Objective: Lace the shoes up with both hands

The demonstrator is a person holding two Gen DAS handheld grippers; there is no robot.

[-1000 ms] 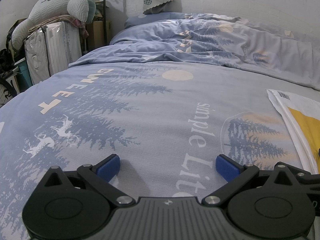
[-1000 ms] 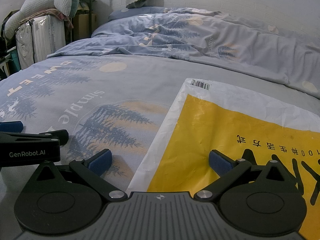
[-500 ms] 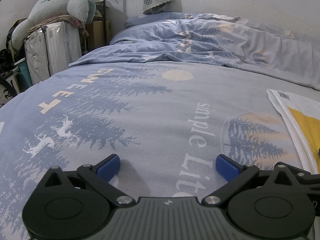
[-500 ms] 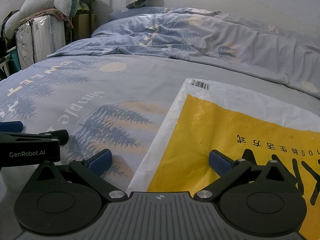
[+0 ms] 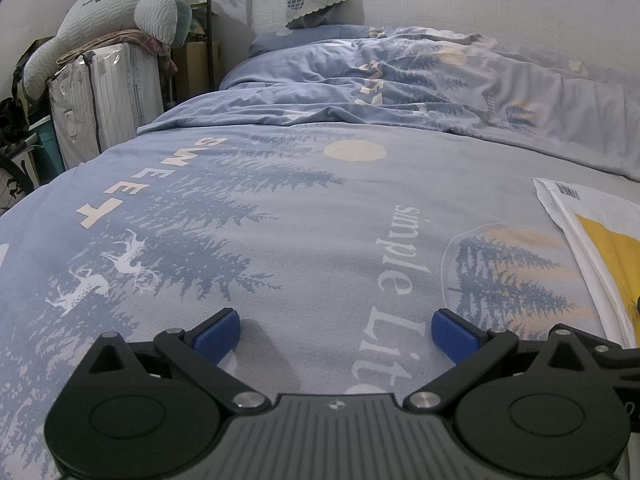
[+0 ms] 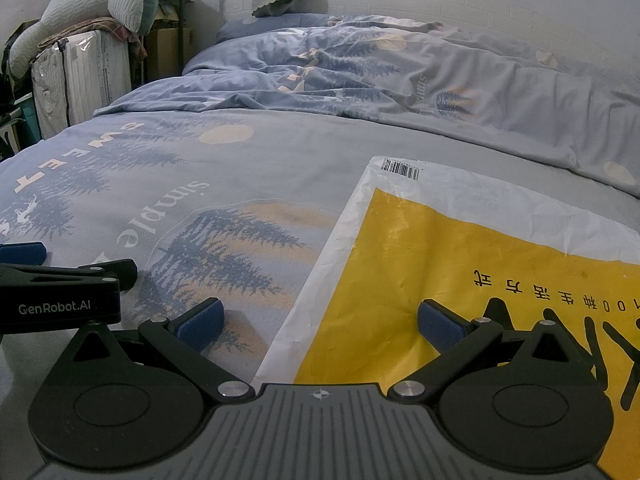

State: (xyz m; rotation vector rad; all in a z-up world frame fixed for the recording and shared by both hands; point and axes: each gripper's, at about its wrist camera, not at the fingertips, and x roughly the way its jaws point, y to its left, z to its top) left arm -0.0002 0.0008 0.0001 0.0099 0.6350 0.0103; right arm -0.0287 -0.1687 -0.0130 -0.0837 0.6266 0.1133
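No shoe or lace shows in either view. My left gripper (image 5: 336, 334) is open and empty, resting low over the blue printed bedsheet (image 5: 280, 208). My right gripper (image 6: 320, 326) is open and empty, its right finger over a yellow and white plastic mailer bag (image 6: 460, 248) that lies flat on the bed. The left gripper's body also shows at the left edge of the right wrist view (image 6: 60, 296), close beside the right gripper.
A rumpled blue duvet (image 5: 420, 80) lies across the far half of the bed. A white wrapped suitcase (image 5: 104, 92) with a plush toy (image 5: 120, 12) on top stands off the bed's left side. The mailer's edge (image 5: 592, 248) lies at the right.
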